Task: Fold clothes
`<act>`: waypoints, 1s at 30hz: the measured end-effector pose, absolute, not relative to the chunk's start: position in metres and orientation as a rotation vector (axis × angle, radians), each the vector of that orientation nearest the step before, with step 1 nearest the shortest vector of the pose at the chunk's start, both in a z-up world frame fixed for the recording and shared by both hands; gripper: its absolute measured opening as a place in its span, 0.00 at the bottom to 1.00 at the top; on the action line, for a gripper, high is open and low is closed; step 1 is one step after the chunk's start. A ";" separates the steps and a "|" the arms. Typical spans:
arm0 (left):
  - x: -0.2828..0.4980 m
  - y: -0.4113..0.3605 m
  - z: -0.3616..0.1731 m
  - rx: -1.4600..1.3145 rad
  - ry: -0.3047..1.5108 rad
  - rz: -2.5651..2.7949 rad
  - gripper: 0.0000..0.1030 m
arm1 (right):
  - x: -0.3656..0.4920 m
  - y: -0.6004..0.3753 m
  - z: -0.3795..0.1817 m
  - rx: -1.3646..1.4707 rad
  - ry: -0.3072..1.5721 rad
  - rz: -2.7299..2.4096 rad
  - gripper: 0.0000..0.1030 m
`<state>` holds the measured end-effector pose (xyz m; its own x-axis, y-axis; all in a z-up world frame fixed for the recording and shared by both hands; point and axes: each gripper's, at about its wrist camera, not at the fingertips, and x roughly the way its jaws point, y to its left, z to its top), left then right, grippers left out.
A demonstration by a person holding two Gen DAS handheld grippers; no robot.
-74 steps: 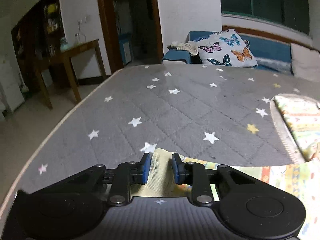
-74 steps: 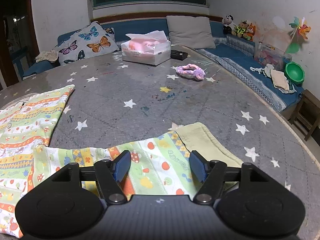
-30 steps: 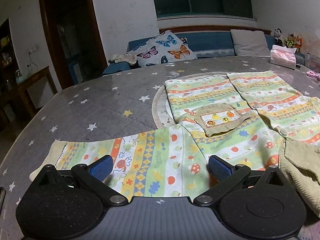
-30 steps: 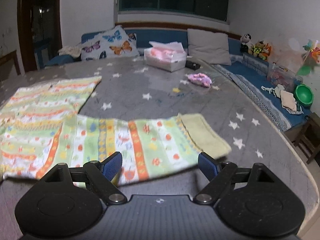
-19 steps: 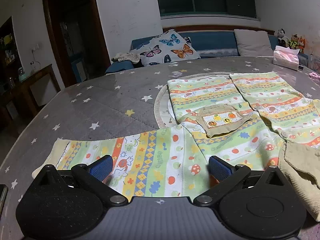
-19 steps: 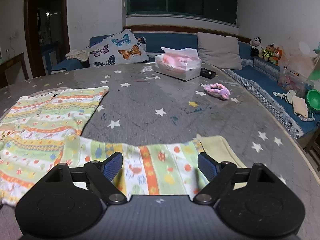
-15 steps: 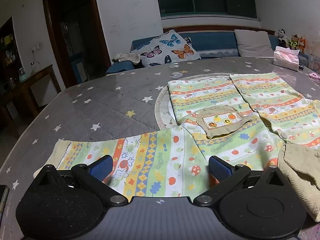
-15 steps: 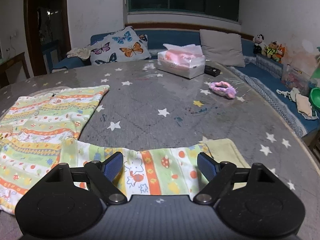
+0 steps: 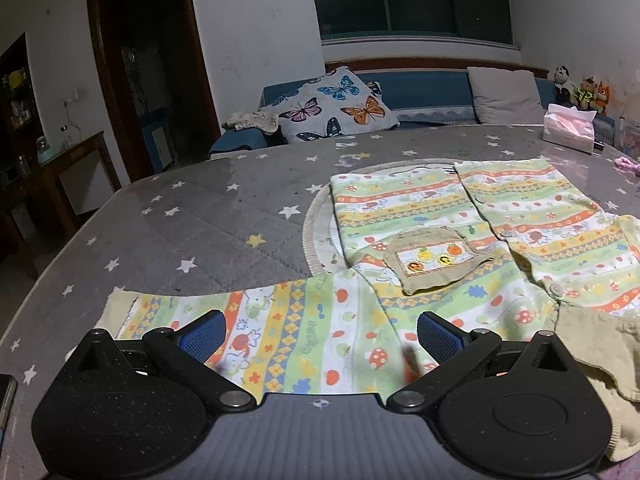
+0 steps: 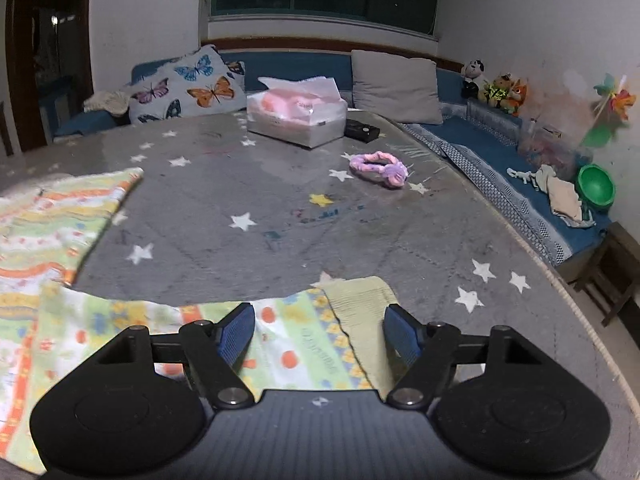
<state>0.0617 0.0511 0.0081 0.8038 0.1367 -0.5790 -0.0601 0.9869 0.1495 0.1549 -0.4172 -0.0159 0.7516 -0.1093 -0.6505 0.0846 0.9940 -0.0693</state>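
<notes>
A child's striped cardigan (image 9: 440, 216) with mushroom prints lies spread flat on the grey star-patterned table (image 9: 208, 216). It has a tan chest pocket (image 9: 434, 260). Its left sleeve (image 9: 256, 320) stretches out under my left gripper (image 9: 320, 334), which is open and empty just above it. In the right wrist view the right sleeve (image 10: 292, 336) with its pale yellow cuff (image 10: 364, 312) lies under my right gripper (image 10: 320, 330), also open and empty. The cardigan body (image 10: 52, 216) shows at the left there.
A tissue box (image 10: 296, 114), a black remote (image 10: 362, 130) and a pink scrunchie (image 10: 378, 168) lie on the far table. A butterfly pillow (image 9: 336, 110) and a blue sofa (image 10: 520, 184) run behind. The table edge (image 10: 576, 304) curves at right.
Both grippers let go of the sleeves and opened, then pulled back. The left one swung right over the left sleeve; the right one has come down closer to the right sleeve's cuff.
</notes>
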 end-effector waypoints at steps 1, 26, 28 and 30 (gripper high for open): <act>0.061 0.050 0.008 0.128 0.629 0.104 1.00 | 0.156 -0.419 -0.016 -0.030 0.713 -0.104 0.71; 0.068 0.025 0.017 0.118 0.607 0.022 1.00 | 0.108 -0.459 -0.015 0.093 0.699 -0.217 0.50; 0.069 0.023 0.017 0.113 0.610 0.015 1.00 | 0.106 -0.459 -0.016 0.098 0.698 -0.209 0.47; 0.071 0.019 0.017 0.113 0.614 0.007 1.00 | 0.105 -0.458 -0.015 0.107 0.697 -0.198 0.38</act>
<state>0.0706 0.0192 0.0168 0.8176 0.0399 -0.5744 0.0274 0.9938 0.1079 0.1047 -0.4585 -0.0152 0.7487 -0.1454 -0.6467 0.2167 0.9757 0.0315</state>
